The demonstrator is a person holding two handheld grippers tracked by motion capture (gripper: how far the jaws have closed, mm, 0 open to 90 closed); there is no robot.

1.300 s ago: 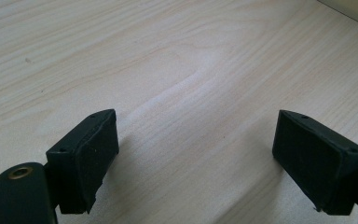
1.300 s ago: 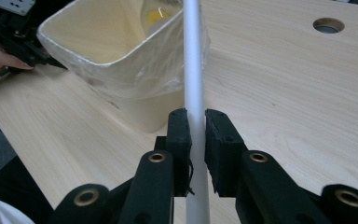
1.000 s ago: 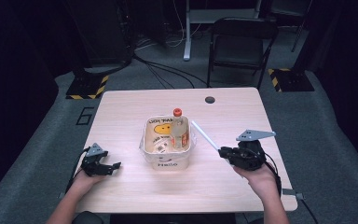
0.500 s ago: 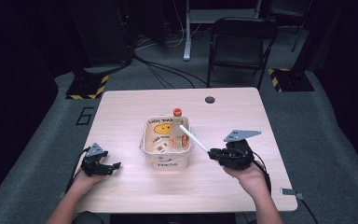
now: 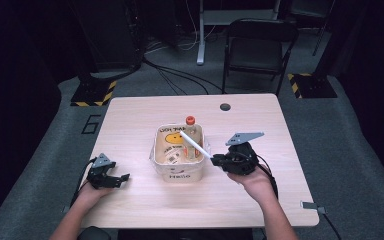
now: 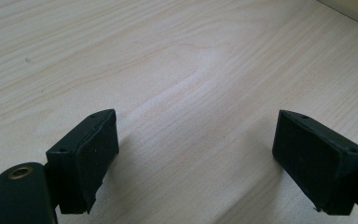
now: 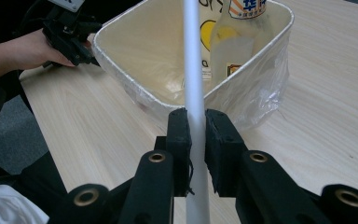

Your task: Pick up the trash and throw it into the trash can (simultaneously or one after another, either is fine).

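White stick point(image 5: 196, 145) sits center frame in the high view, one end clamped in the right gripper point(image 5: 214, 160), free end angled up-left over the bin point(image 5: 178, 174). In the right gripper view the stick point(image 7: 193, 70) runs straight up the middle, jaws closed tight on it, pads pressing both sides. It's gripped near its bottom end, probably so the long free length can reach over the rim and drop inside.

The bin point(image 7: 121, 70) is a cream tub lined with a clear plastic bag, printed with a yellow face and "Hello" on the near wall. A bottle point(image 5: 190, 131) with an orange cap stands upright against its far wall; label and pale liquid show in the right gripper view point(image 7: 235, 42). So the stick tip needs to land beside it, not on it.

Left gripper point(image 5: 111, 179) is at lower left, well apart from the bin, low over the table point(image 5: 130, 120). Its jaws stand wide apart with nothing between them, just bare wood point(image 6: 177, 70) below. Looks parked out of the way.
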